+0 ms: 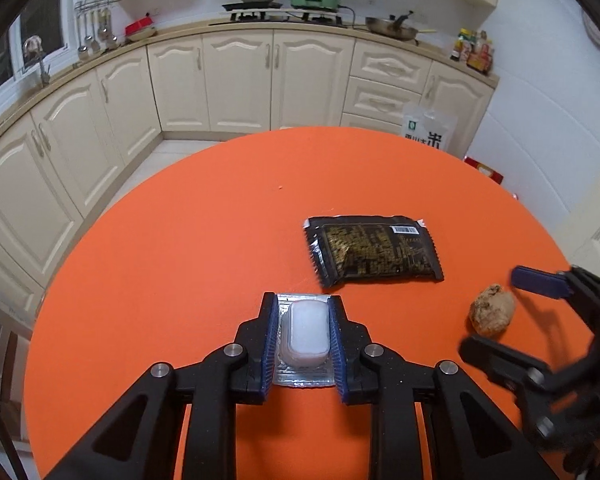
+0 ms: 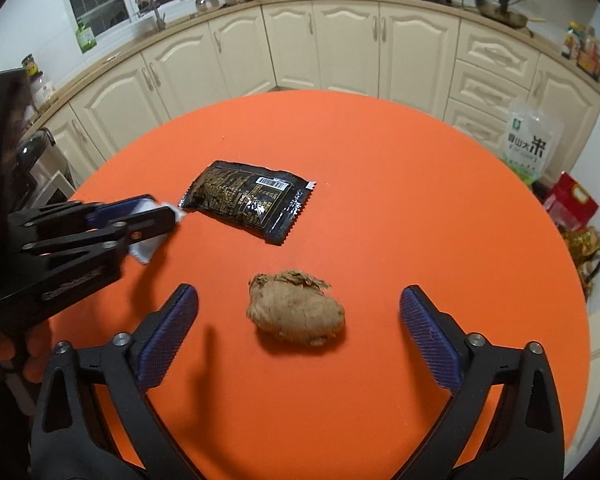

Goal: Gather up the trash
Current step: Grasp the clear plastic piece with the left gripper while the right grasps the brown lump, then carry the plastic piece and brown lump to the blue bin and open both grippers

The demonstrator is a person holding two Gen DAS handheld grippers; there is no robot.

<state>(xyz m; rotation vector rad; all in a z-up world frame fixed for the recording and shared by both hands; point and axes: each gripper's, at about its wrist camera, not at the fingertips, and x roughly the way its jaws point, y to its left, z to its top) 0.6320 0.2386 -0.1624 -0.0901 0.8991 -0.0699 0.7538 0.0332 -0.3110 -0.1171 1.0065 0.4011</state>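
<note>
Cream kitchen cupboards (image 1: pixel 236 80) curve around behind a round orange table (image 1: pixel 204 216), and three bits of trash lie on it.

At the near left side of the table sits a small white packet (image 1: pixel 305 334) with a silver edge. Its long side runs from near to far, the same way the left gripper (image 1: pixel 304 340) points. That gripper has its two blue pads pulled in narrow, one on each long side of the packet, and they look to be pressing on it. So the left hand seems to have its piece.

On the near right side lies a brown lump (image 2: pixel 296 308), rough and dry like an old root. It is longer from left to right than from near to far. The right gripper (image 2: pixel 298 314) hangs over it with its blue pads spread wide. The lump is right in the middle between them, with bare table showing on both sides, so nothing is held yet. Because the lump's long way goes straight across from one pad to the other, the pads would have to squeeze it by its two ends. That may work, but turning the hand a little would give a shorter, surer grip.

Farther back, between the two hands, lies a black wrapper (image 2: pixel 248 204). It is flat and empty-looking. The left gripper is nearer to it, but that one is busy.
</note>
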